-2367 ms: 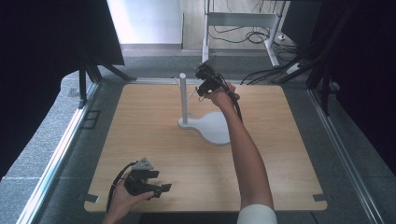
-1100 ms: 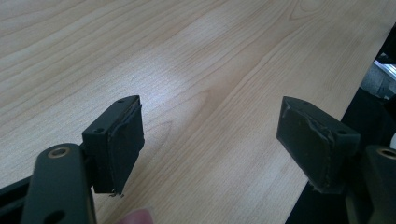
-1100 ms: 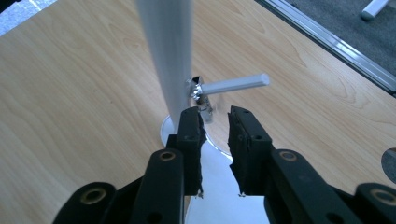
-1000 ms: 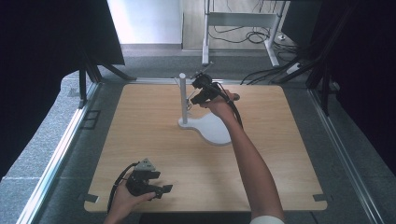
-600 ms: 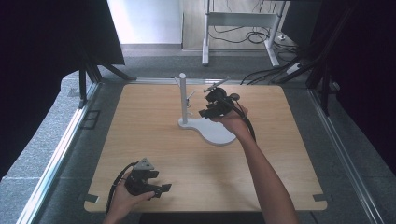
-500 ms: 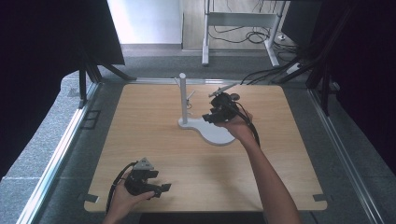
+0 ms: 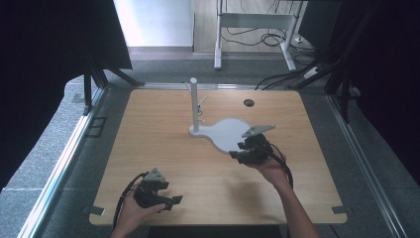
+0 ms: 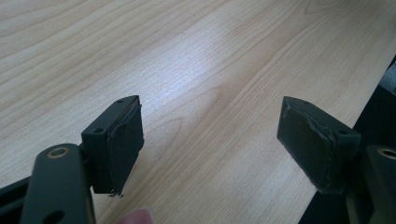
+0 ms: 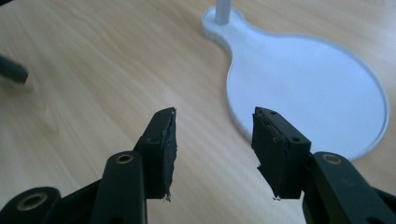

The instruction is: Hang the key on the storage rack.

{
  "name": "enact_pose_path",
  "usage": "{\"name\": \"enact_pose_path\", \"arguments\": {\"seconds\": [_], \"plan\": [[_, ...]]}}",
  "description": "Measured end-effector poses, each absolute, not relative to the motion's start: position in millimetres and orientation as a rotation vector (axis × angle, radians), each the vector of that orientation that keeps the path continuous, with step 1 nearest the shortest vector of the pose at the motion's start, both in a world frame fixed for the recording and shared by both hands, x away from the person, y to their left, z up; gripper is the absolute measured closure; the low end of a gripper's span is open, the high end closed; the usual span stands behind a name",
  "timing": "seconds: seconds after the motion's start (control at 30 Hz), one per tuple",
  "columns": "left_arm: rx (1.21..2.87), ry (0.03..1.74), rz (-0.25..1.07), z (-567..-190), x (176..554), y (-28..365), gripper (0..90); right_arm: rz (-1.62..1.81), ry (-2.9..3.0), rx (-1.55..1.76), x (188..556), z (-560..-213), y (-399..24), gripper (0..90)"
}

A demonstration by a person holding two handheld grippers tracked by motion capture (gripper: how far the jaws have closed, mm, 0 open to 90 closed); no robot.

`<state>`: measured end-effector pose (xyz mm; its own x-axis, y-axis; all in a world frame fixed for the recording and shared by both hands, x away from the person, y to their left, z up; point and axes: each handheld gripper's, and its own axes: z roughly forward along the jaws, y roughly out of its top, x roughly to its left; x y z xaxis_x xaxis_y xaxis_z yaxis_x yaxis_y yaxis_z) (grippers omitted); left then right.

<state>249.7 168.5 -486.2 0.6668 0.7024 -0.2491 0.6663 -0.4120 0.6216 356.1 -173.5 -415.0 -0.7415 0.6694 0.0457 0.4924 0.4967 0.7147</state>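
White stand (image 7: 225,133) — upright post (mid-table).

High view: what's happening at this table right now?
A person holds a claw in each hand over a wooden table. The right claw hovers at the near edge of a white stand's base, jaws just opened and nothing between them. The stand's post is upright. The left claw sits open and empty near the table's front edge.

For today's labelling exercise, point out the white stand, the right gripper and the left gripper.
white stand (image 7: 229,134), high view, on its flat base.
right gripper (image 9: 212,149), right gripper view, midway between its fingers.
left gripper (image 8: 210,140), left gripper view, midway between its fingers.
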Motion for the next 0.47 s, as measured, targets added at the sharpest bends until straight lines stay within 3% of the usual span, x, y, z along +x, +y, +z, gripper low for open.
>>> {"name": "enact_pose_path", "arguments": {"seconds": [0.2, 0.47], "plan": [[2.175, 1.056, 0.070, -487.4, 249.9, 167.0, 23.1, 1.099, 2.482, 1.016, 330.0, -437.9, -190.6, 49.7], [2.176, 1.048, 0.065, -487.8, 249.7, 164.4, 23.0, 1.110, 2.436, 1.024, 323.2, -439.3, -196.2, 47.3]]}}
